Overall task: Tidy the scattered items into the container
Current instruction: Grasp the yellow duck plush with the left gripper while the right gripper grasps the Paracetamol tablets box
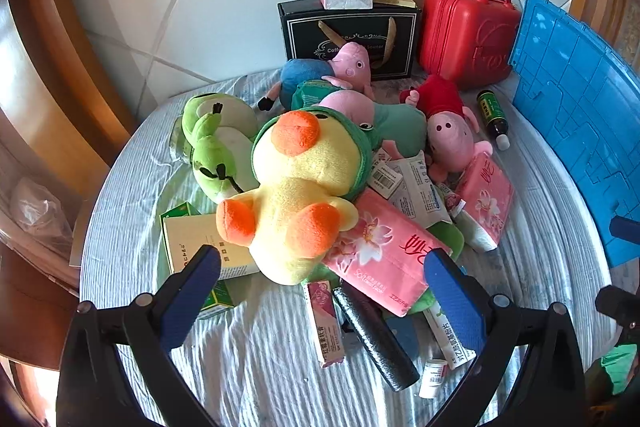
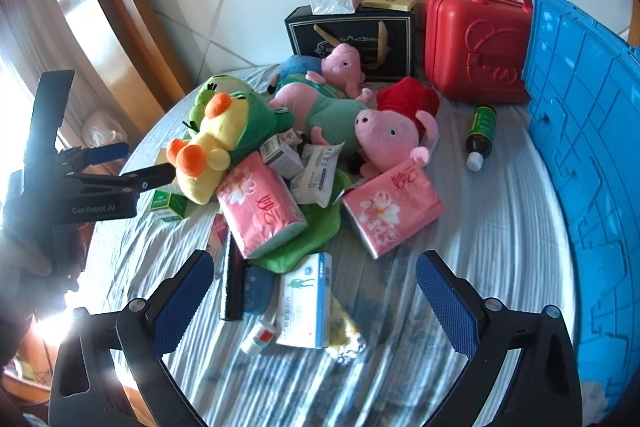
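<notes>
1. We log both claws, left claw (image 1: 322, 269) and right claw (image 2: 316, 277), spread apart, empty.
2. Blue container (image 2: 592, 155) stands at the counter's right edge.
3. Yellow duck plush (image 1: 300, 195) tops the central heap, hiding boxes beneath.
4. Red case (image 2: 476, 39) stands at the far edge.

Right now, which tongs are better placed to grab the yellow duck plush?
Left. The left tongs are open right at the yellow duck plush, its feet between the fingers. The right tongs, also open, face a white medicine box instead.
</notes>
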### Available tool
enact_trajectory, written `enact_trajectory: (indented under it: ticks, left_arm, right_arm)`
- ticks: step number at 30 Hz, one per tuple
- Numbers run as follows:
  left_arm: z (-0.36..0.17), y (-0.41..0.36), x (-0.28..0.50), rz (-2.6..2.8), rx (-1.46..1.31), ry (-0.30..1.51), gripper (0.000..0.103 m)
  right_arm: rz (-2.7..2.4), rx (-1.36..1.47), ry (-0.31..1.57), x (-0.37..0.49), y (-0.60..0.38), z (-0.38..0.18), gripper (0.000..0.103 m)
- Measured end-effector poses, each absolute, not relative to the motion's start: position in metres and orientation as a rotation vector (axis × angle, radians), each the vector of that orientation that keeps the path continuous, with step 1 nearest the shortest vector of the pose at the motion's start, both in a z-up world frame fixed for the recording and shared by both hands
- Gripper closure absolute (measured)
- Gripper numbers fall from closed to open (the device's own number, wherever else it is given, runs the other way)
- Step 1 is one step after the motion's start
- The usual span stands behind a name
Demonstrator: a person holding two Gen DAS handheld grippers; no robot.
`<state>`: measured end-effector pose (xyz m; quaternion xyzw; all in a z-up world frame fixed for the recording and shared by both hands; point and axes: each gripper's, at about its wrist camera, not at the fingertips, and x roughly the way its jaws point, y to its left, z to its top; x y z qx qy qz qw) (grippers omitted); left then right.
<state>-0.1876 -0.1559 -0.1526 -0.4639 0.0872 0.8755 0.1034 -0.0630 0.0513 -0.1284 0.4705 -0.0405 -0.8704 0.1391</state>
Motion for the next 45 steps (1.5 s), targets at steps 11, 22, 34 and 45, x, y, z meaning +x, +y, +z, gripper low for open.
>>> enact_trajectory:
  ticks: [11,22,34,45]
  left_arm:
    - [-0.203,-0.172,-0.243,2.524,-1.392,0.207,0.0]
    - [-0.246,-0.171,-0.274,2.486,-1.451,0.252,0.007]
    - [-0.236,-0.196,-0.256,2.555,-1.388,0.225,0.044]
    - [-0.212,-0.222,-0.23,2.607,-1.313,0.156,0.044]
  right_arm:
    - [-2.434,1.525,-0.085,-0.06,0.021,-0.193,0.001]
    - [-2.404,1.613,-0.073,-0.063,0.014,-0.228,0.001]
    - [-2.342,1.714,0.084,-0.086,-0.013,-0.284,0.001]
    - [-2.341,1.744,0.321,-0.1,-0.048,-0.322,0.019]
